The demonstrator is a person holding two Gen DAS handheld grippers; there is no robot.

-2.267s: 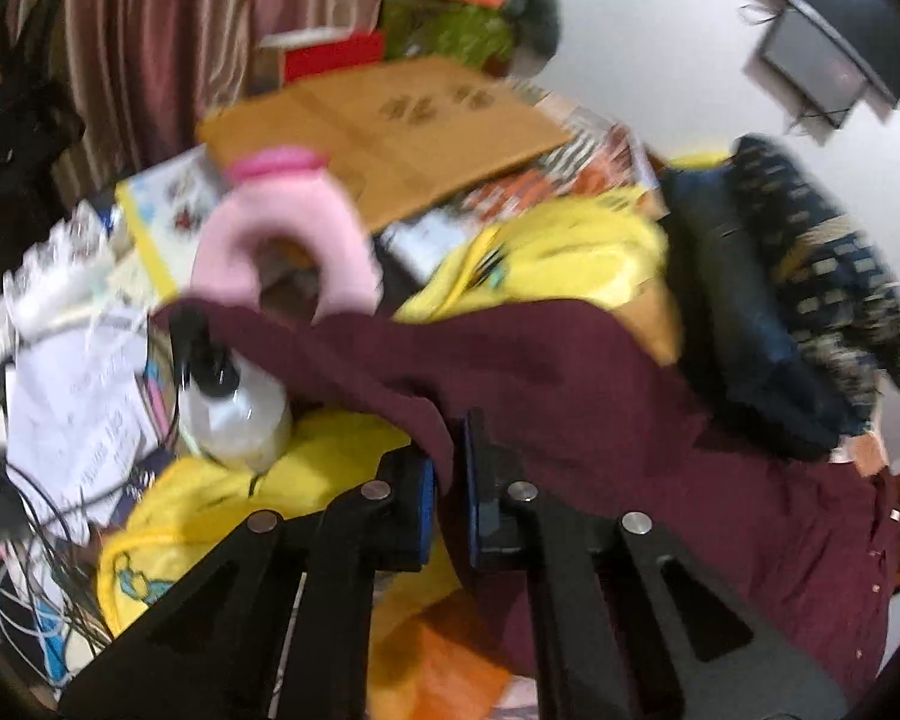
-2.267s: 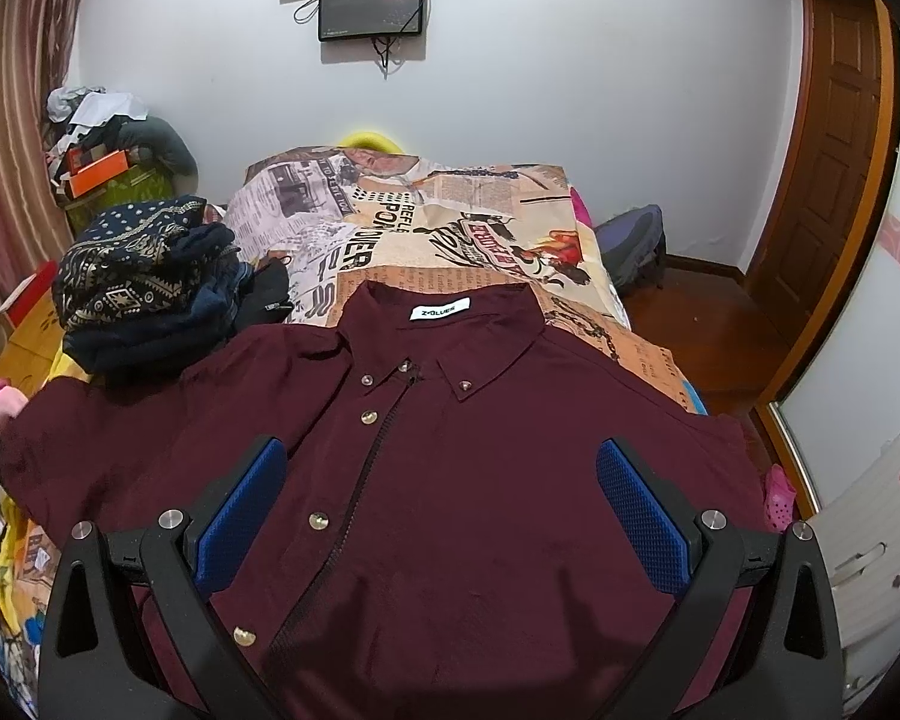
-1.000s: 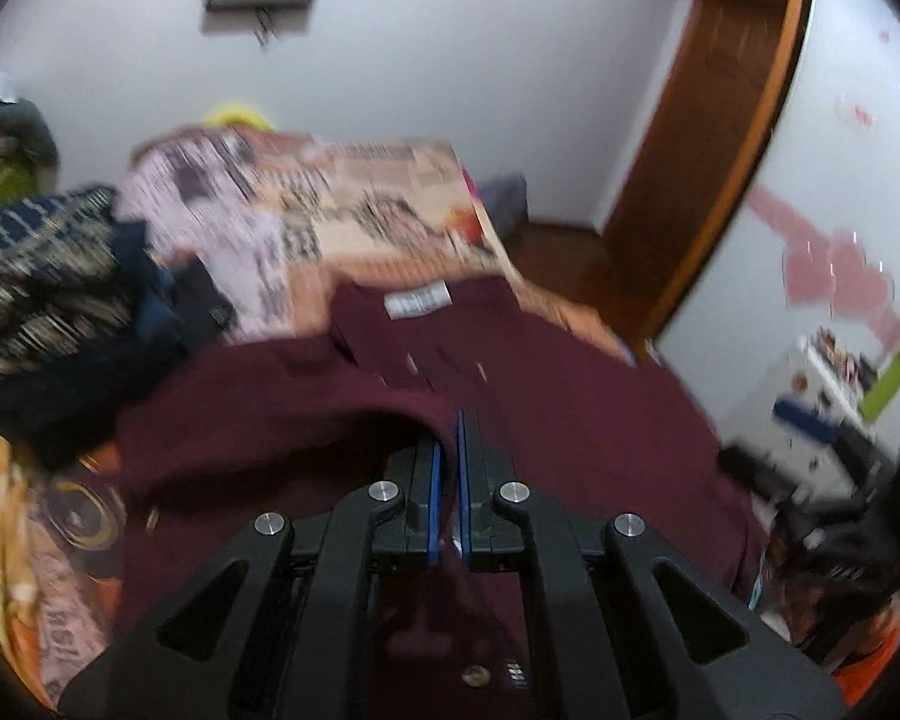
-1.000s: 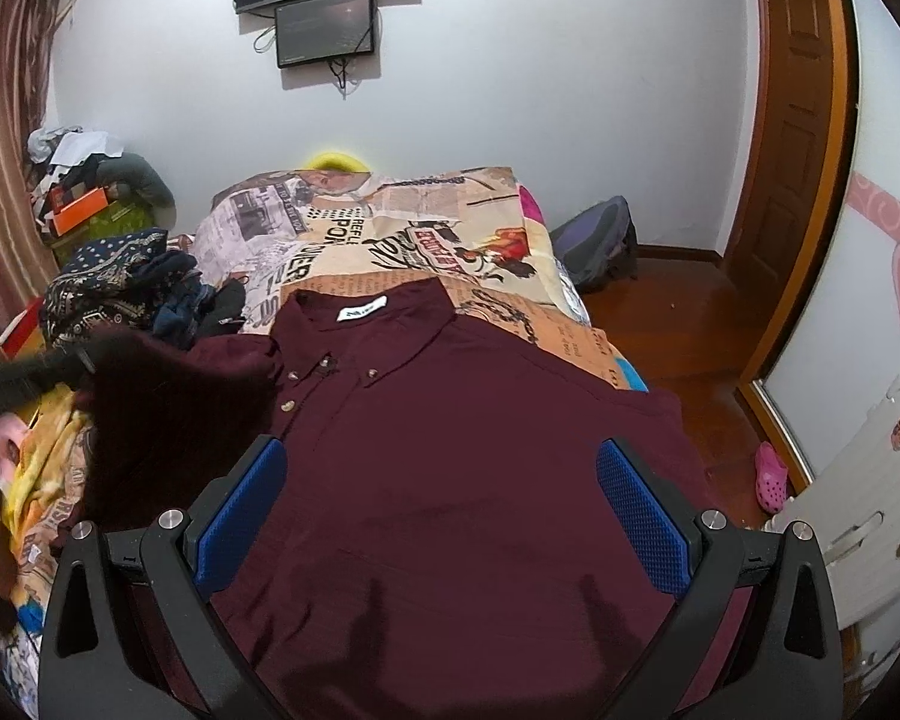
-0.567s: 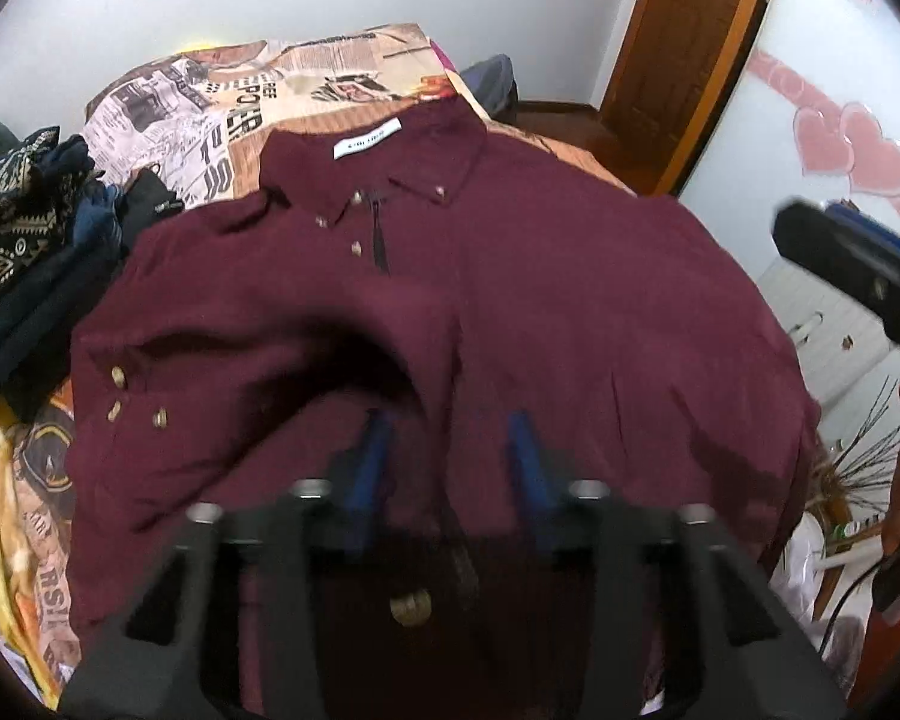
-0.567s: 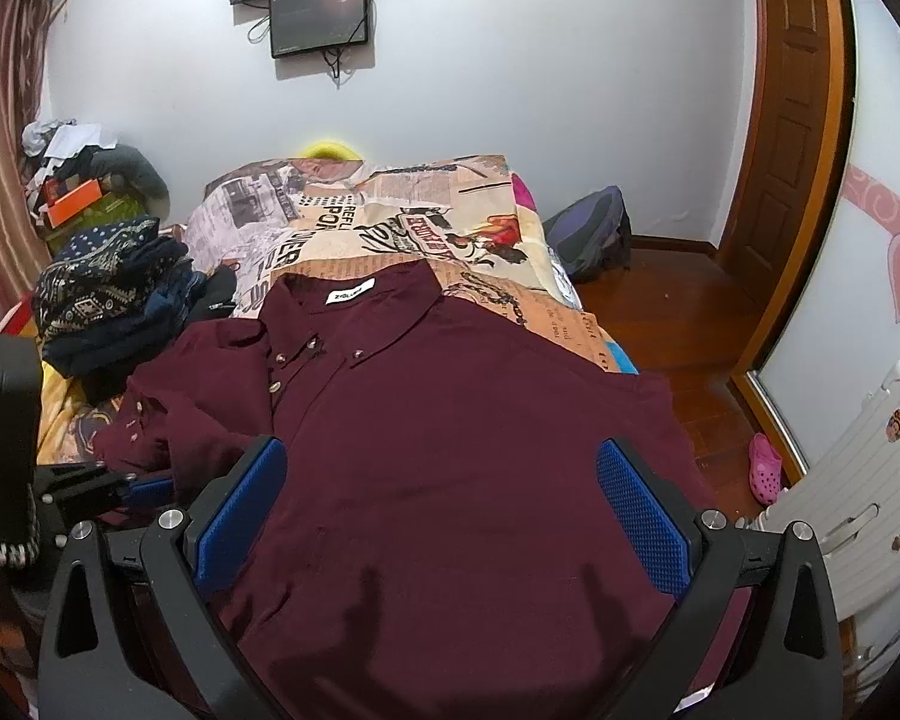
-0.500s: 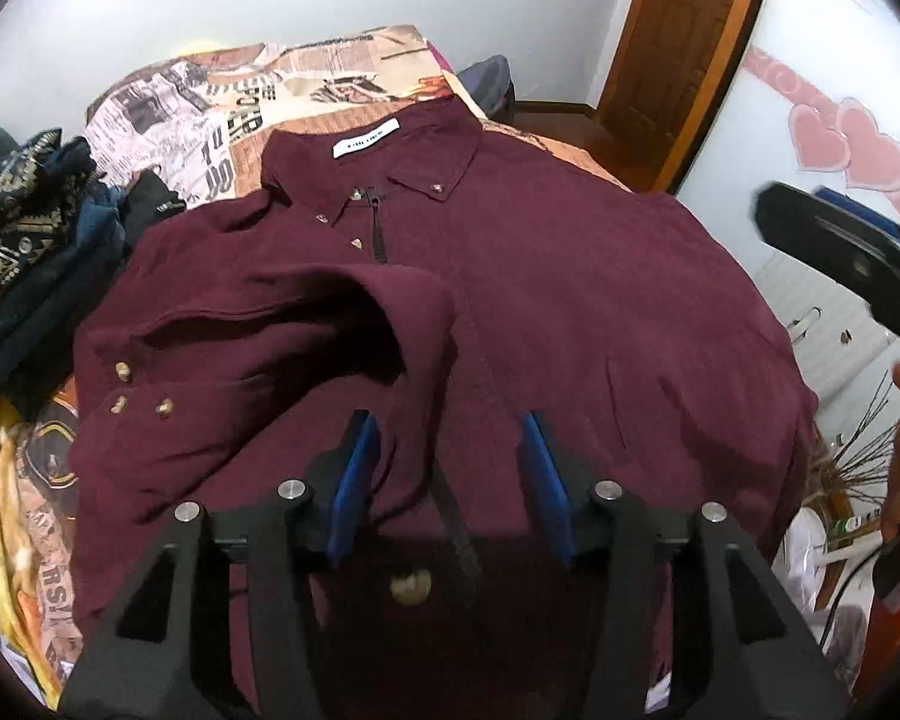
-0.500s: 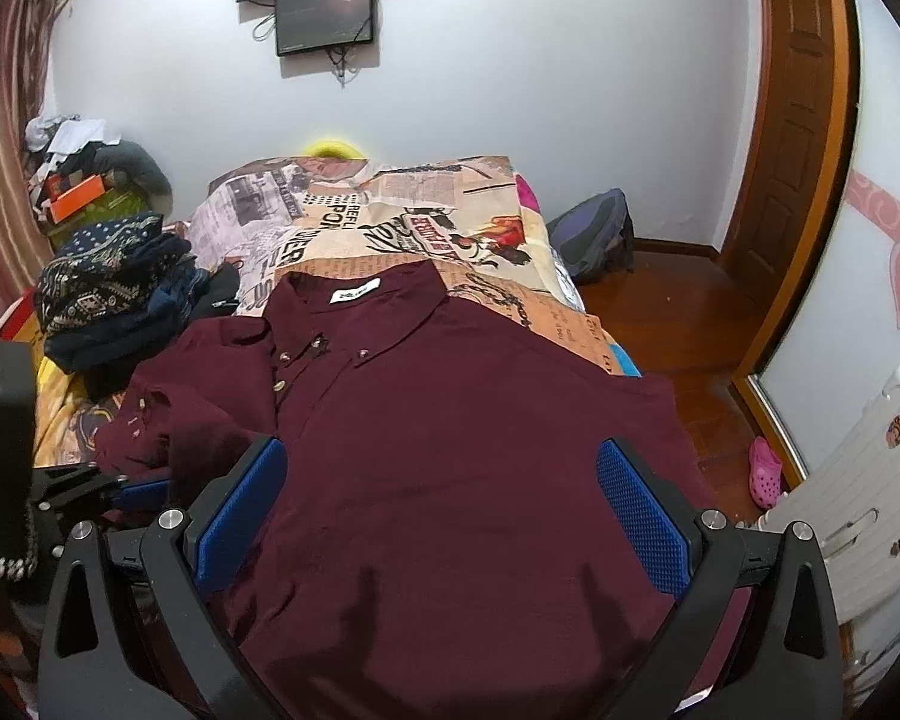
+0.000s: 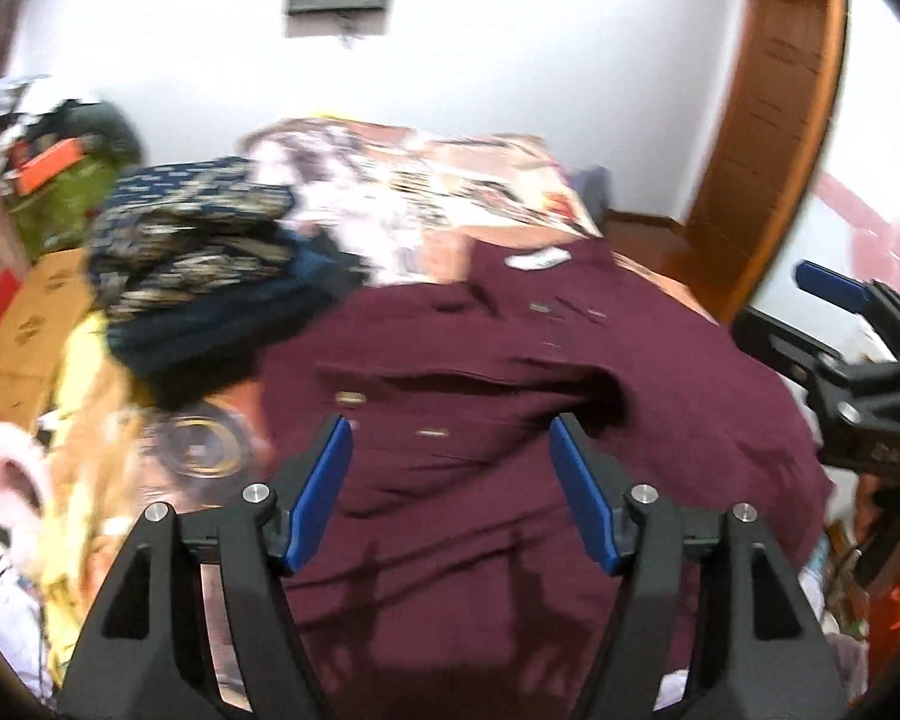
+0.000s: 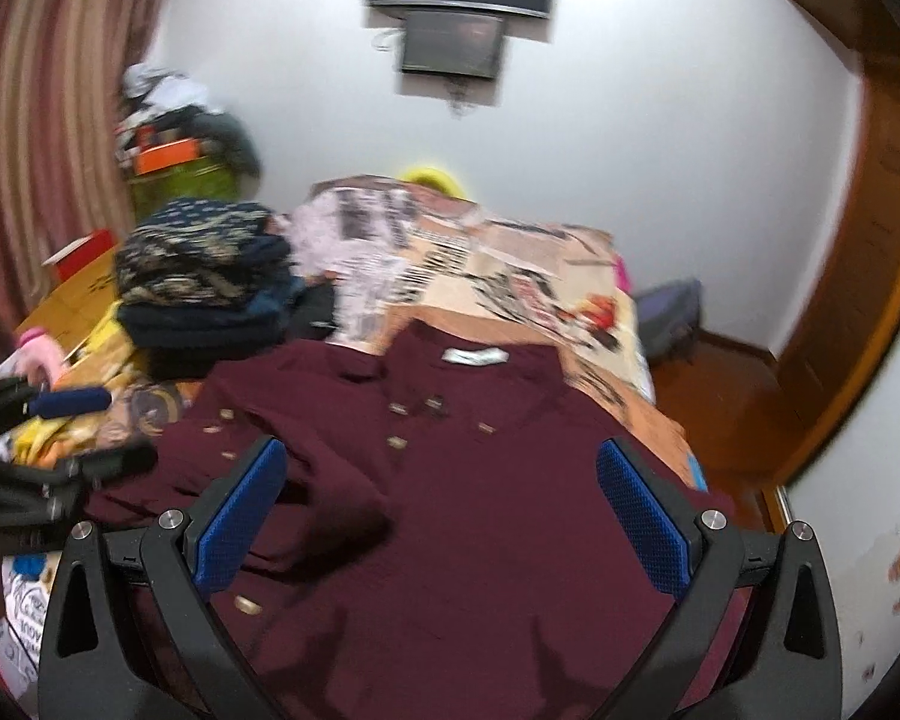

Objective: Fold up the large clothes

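Shirt's unfolded sleeve lies toward your right
Maroon shirt (image 10: 480, 540) runs collar-away on the bed (image 10: 510, 276); left gripper (image 9: 450, 480) fingers opening, empty; right gripper (image 10: 438, 516) fingers spread, empty

Left gripper (image 9: 450, 480): black frame, blue pads, tilted downward; its jaws are opening, with a broad gap between the pads and nothing clamped between them.
Left fingers (image 9: 321, 492): blue-lined, splayed apart, pads facing each other across the gap.
Left gripper from the right wrist view (image 10: 84, 429): enters at the left edge, one blue-tipped finger above a dark one, spread apart.
Right gripper (image 10: 444, 525): jaws stand wide, tilted downward, gripping nothing.
Right fingers (image 10: 645, 525): textured blue pads, far apart.
Right gripper from the left wrist view (image 9: 810, 312): reaches in from the right edge, fingers parted.
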